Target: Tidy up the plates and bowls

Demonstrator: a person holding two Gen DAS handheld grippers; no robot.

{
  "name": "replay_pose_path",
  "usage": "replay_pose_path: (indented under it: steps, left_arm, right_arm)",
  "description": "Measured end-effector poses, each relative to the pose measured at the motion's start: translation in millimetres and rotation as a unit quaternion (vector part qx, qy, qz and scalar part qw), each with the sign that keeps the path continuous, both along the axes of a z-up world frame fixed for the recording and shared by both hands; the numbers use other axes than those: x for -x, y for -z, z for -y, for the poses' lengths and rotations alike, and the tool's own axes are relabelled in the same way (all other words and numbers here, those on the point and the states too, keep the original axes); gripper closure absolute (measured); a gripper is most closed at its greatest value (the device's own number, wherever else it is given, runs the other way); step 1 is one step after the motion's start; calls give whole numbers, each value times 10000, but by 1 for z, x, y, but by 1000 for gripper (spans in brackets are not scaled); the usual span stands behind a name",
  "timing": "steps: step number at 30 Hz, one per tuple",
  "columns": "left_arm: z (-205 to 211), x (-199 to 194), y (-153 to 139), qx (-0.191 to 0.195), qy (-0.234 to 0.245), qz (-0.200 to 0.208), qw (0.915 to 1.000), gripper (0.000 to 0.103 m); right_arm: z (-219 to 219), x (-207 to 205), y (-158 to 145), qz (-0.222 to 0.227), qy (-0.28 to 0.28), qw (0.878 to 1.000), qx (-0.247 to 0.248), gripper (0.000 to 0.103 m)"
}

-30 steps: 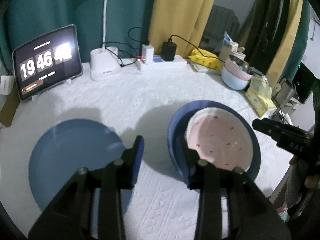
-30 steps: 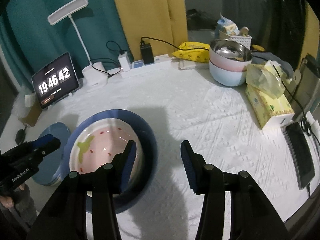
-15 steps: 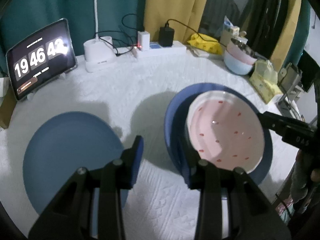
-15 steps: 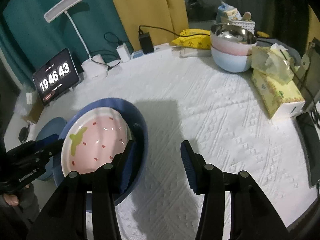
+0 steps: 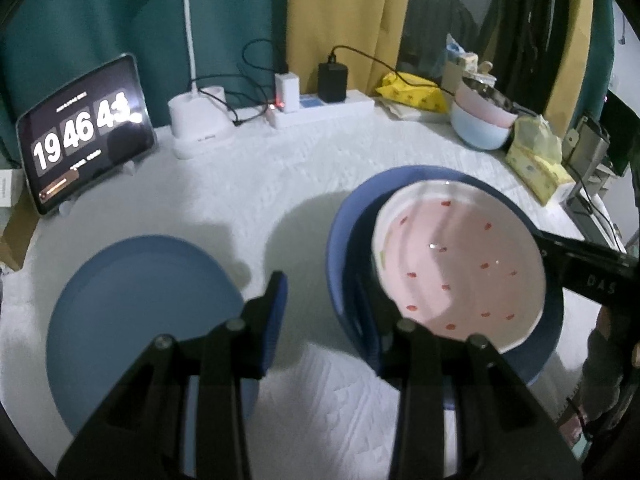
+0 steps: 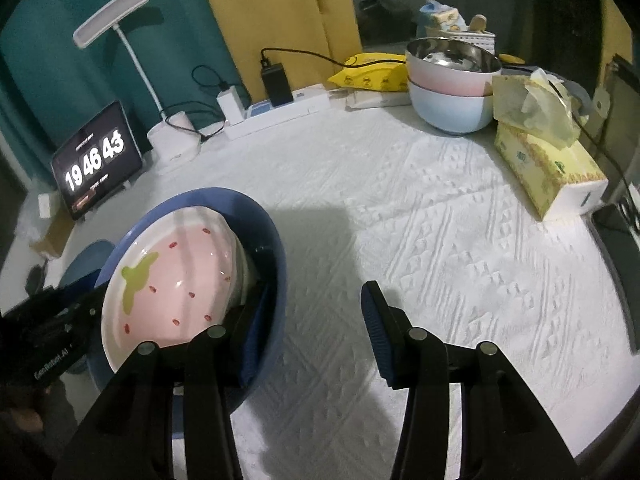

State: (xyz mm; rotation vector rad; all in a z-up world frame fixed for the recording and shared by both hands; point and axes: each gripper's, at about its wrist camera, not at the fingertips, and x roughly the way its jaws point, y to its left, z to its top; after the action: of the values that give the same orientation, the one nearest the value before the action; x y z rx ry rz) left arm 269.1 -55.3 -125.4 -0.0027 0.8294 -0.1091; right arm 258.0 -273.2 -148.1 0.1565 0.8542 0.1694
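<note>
A pink strawberry-pattern bowl (image 5: 460,264) sits tilted inside a larger blue bowl (image 5: 348,240) on the white tablecloth. It also shows in the right wrist view (image 6: 168,280), inside the blue bowl (image 6: 272,240). A flat blue plate (image 5: 136,312) lies to the left. My left gripper (image 5: 320,312) is open, its right finger inside the blue bowl's left rim. My right gripper (image 6: 312,324) is open, its left finger inside the blue bowl's right rim. The bowls look lifted and tipped.
A tablet clock (image 5: 84,140), lamp base (image 5: 200,124) and power strip (image 5: 320,112) line the back. Stacked pink and light-blue bowls (image 6: 452,92) and a tissue box (image 6: 548,164) stand at the back right. A phone (image 6: 616,232) lies at the right edge.
Both grippers have risen and the blue bowl with the pink bowl has tipped further between them. The clock went from 42 to 43.
</note>
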Motion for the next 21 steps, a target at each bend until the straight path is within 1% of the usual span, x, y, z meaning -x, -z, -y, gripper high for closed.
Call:
replay_pose_path:
  steps: [2,4,7,9,11,12,13,17,21]
  left_arm:
    - [0,2,1,39,7,73,10000,69]
    - [0,3,1,73,16,152,9999,69]
    - [-1,4,1,135,57,223,9996,71]
    - [0,6,1,168,118,261,9994,79]
    - [4,7,1,102,147,320,9993,83]
    - [6,8,1,61,172,345,9992,88]
    - [8,8,0,36,178,353,9992,88]
    - [7,8,-1,140,180,361,9991,89]
    - [8,10,-1,123,177,389,9990,90]
  right_arm:
    - [4,0,2,-28,-5,9998,-192,57]
    - [5,0,2,-28,-31,9996,-262,60]
    - [0,1,0,25,-112,9996,-274,71]
    - [-6,3,-2,85,-146,9995,-267,86]
    - [-13,5,-4,158,-129,9996,-183,92]
    - [-14,5,-4,178,-82,9997,-150,92]
    - [-14,5,-3,185,-61,9996,-183,92]
    - [-11,6,-2,172,-41,9992,-355,93]
    - [-13,8,-4,190,42,9994,-294,93]
